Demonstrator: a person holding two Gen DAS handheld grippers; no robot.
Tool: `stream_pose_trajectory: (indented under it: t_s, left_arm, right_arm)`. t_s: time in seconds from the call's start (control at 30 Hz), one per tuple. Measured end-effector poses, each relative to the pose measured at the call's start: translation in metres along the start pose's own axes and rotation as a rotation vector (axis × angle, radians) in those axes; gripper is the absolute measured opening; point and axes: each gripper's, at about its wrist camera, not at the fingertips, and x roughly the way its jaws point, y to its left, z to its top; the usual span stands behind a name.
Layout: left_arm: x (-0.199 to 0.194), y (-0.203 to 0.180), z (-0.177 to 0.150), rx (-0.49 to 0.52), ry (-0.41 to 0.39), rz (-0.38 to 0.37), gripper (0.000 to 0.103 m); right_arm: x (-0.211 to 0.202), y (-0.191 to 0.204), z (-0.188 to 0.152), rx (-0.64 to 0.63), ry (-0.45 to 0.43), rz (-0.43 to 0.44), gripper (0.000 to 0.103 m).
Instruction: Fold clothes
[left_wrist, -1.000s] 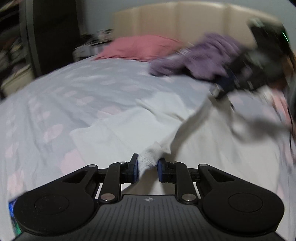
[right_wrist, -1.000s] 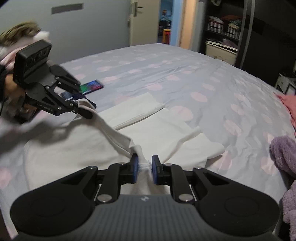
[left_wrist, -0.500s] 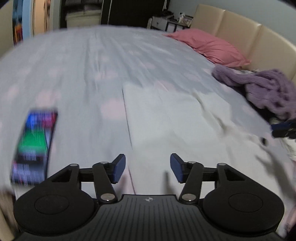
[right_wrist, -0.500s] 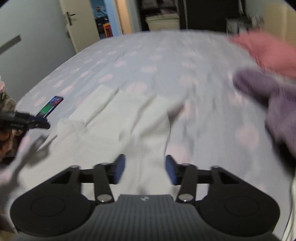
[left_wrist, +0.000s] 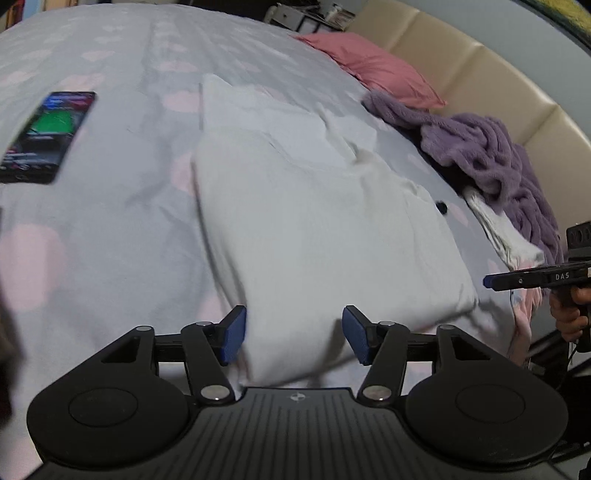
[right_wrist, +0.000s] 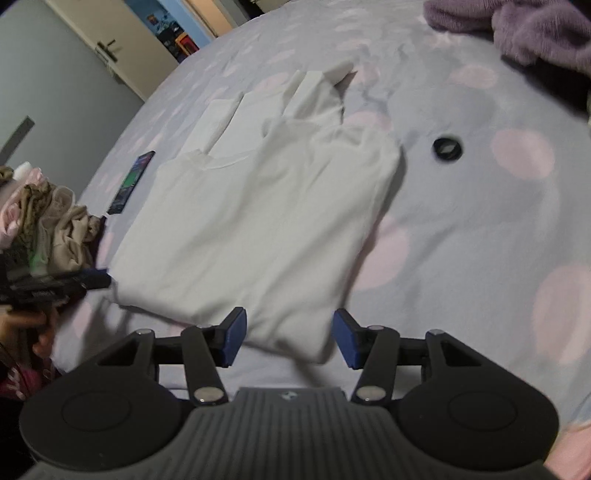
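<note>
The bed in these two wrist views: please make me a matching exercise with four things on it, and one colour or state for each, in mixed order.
Things:
1. garment
2. pillow
3. phone
4. blanket

Colour or state:
A. purple, bunched up
B. white, folded flat
C. pink, near the headboard
D. dark, screen lit

Pairs: 1-B, 2-C, 3-D, 4-A

White garment (left_wrist: 314, 229) lies folded flat on the bedspread (left_wrist: 110, 229).
</note>
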Motion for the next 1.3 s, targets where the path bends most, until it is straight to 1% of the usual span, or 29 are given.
stream_pose_trajectory:
  t_s: [0.1, 0.17, 0.23, 0.33, 0.4, 0.47, 0.53, 0.57, 0.6, 0.63, 0.67, 0.73, 0.83, 0.93, 1.03, 1.07, 1.17, 1.23, 1.27, 1.3]
  left_arm:
    - [0.011, -0.009, -0.001, 0.036, 0.020, 0.047, 0.057]
    - [0.010, -0.010, -0.003, 0.036, 0.013, 0.069, 0.057]
    - [0.002, -0.008, -0.008, 0.008, -0.029, 0.118, 0.057]
    - [-0.005, -0.004, -0.019, -0.008, -0.058, 0.097, 0.057]
    - [-0.001, -0.001, -0.023, -0.007, -0.057, 0.060, 0.057]
    - [0.004, 0.000, -0.026, -0.024, -0.052, 0.036, 0.049]
    - [0.007, 0.001, -0.024, -0.054, -0.045, 0.045, 0.032]
    - [0.009, 0.001, -0.023, -0.069, -0.041, 0.050, 0.025]
    - [0.006, 0.004, -0.021, -0.092, -0.034, 0.024, 0.008]
    - [0.003, 0.007, -0.018, -0.114, -0.027, -0.003, 0.005]
    - [0.001, 0.010, -0.015, -0.137, -0.021, -0.029, 0.005]
    - [-0.014, 0.013, -0.009, -0.146, -0.022, -0.067, 0.004]
    - [-0.042, 0.013, -0.005, -0.164, -0.033, -0.091, 0.004]
    - [-0.065, 0.010, -0.009, -0.193, -0.017, -0.112, 0.004]
    - [-0.080, -0.003, -0.024, -0.190, 0.032, -0.118, 0.004]
    - [-0.084, -0.008, -0.031, -0.189, 0.053, -0.118, 0.004]
    - [-0.088, -0.018, -0.068, -0.193, 0.125, -0.122, 0.004]
    - [-0.075, -0.022, -0.088, -0.151, 0.176, -0.086, 0.007]
    - [-0.069, -0.025, -0.098, -0.130, 0.201, -0.069, 0.008]
    - [-0.063, -0.027, -0.100, -0.095, 0.216, -0.047, 0.008]
  right_arm:
    - [0.012, 0.005, -0.008, 0.033, -0.023, -0.030, 0.061]
    - [0.015, 0.003, -0.012, 0.076, -0.046, -0.030, 0.061]
    - [0.013, -0.003, -0.015, 0.137, -0.076, -0.007, 0.061]
    - [0.011, -0.013, -0.017, 0.170, -0.098, 0.012, 0.062]
    - [0.014, -0.023, -0.018, 0.218, -0.095, 0.034, 0.062]
    - [0.020, -0.027, -0.019, 0.246, -0.090, 0.067, 0.059]
    - [0.027, -0.024, -0.017, 0.233, -0.063, 0.086, 0.038]
    - [0.029, -0.022, -0.015, 0.218, -0.052, 0.082, 0.034]
    - [0.030, -0.020, -0.012, 0.215, -0.046, 0.089, 0.018]
    - [0.029, -0.019, -0.010, 0.220, -0.041, 0.106, 0.016]
    - [0.026, -0.017, -0.007, 0.219, -0.044, 0.119, 0.014]
    - [0.014, -0.009, -0.001, 0.190, -0.055, 0.151, 0.013]
    - [-0.007, 0.003, 0.007, 0.158, -0.063, 0.190, 0.012]
    - [-0.023, 0.013, 0.004, 0.158, -0.007, 0.189, 0.012]
    - [-0.036, 0.020, -0.014, 0.167, 0.064, 0.190, 0.012]
    - [-0.038, 0.021, -0.024, 0.177, 0.090, 0.185, 0.012]
    - [-0.043, 0.020, -0.055, 0.197, 0.169, 0.151, 0.012]
    - [-0.036, 0.016, -0.071, 0.194, 0.211, 0.100, 0.013]
    - [-0.031, 0.014, -0.074, 0.184, 0.228, 0.066, 0.015]
    - [-0.027, 0.013, -0.075, 0.170, 0.249, 0.030, 0.022]
